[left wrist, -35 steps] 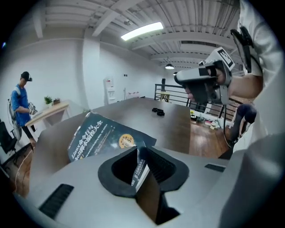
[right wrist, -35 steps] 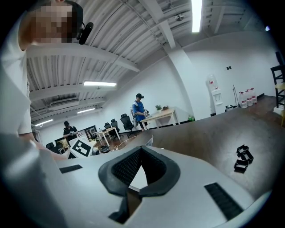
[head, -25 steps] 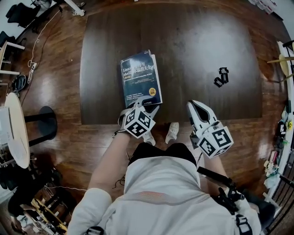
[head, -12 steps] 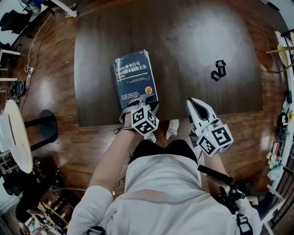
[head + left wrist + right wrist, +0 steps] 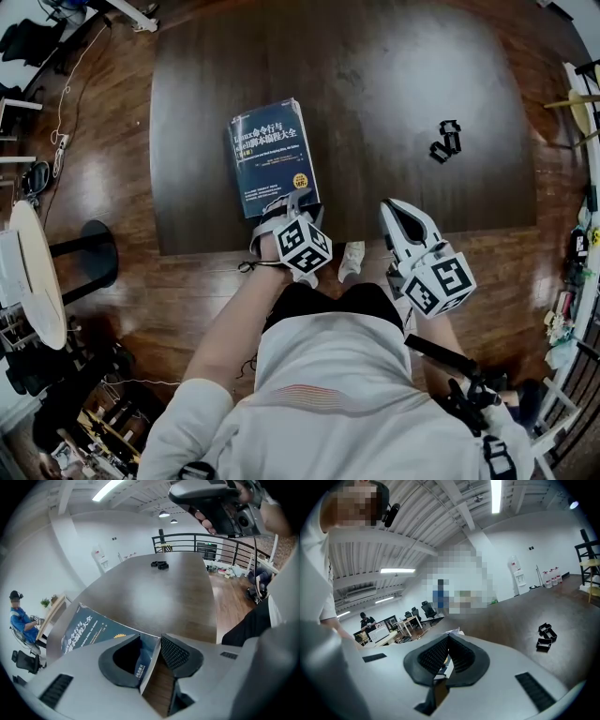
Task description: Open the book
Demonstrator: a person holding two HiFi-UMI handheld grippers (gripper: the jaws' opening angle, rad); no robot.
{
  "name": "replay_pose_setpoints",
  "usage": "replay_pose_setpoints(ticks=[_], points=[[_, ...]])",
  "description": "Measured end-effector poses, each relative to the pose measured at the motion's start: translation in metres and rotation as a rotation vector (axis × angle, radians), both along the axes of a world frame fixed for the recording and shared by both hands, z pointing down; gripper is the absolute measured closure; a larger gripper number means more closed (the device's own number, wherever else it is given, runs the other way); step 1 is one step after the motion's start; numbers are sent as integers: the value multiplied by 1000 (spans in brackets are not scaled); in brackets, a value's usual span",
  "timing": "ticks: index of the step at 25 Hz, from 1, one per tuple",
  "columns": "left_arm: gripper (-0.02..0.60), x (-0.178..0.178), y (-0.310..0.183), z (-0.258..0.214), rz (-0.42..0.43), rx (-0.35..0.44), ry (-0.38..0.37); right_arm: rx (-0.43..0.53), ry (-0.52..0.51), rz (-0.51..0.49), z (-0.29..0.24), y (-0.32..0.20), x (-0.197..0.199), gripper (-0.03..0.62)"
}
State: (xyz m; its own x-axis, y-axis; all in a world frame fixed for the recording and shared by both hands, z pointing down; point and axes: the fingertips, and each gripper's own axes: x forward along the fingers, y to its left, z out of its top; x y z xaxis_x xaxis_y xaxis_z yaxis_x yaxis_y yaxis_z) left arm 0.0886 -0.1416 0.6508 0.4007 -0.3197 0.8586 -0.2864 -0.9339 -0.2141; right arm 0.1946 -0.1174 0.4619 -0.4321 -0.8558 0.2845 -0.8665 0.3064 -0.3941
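Your left gripper [image 5: 280, 207] straddles the near corner of the closed book [image 5: 272, 157], which lies flat near the front edge of the table [image 5: 394, 84]. Its jaws have just been opening wide and seem not to press the cover. Your right gripper [image 5: 401, 217] hangs beside it, jaws together and empty; the whole opening is left.

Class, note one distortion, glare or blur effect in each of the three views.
Head view: fisheye bows the table edges. Left gripper view: black rounded corners, sheen on the table, book cover legible. Right gripper view: mosaic patches, glaring ceiling light strip.
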Motion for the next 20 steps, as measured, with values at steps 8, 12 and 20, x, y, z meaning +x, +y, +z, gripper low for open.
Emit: replay_pose_setpoints(ticks=[8, 12, 20], points=[[517, 0, 3, -11, -93, -130, 112, -3, -3, -14, 1, 0, 0, 594], [545, -1, 2, -16, -133, -171, 162, -4, -3, -21, 1, -1, -3, 594], [553, -3, -1, -24, -177, -186, 251, -8, -4, -33, 4, -5, -6, 594]])
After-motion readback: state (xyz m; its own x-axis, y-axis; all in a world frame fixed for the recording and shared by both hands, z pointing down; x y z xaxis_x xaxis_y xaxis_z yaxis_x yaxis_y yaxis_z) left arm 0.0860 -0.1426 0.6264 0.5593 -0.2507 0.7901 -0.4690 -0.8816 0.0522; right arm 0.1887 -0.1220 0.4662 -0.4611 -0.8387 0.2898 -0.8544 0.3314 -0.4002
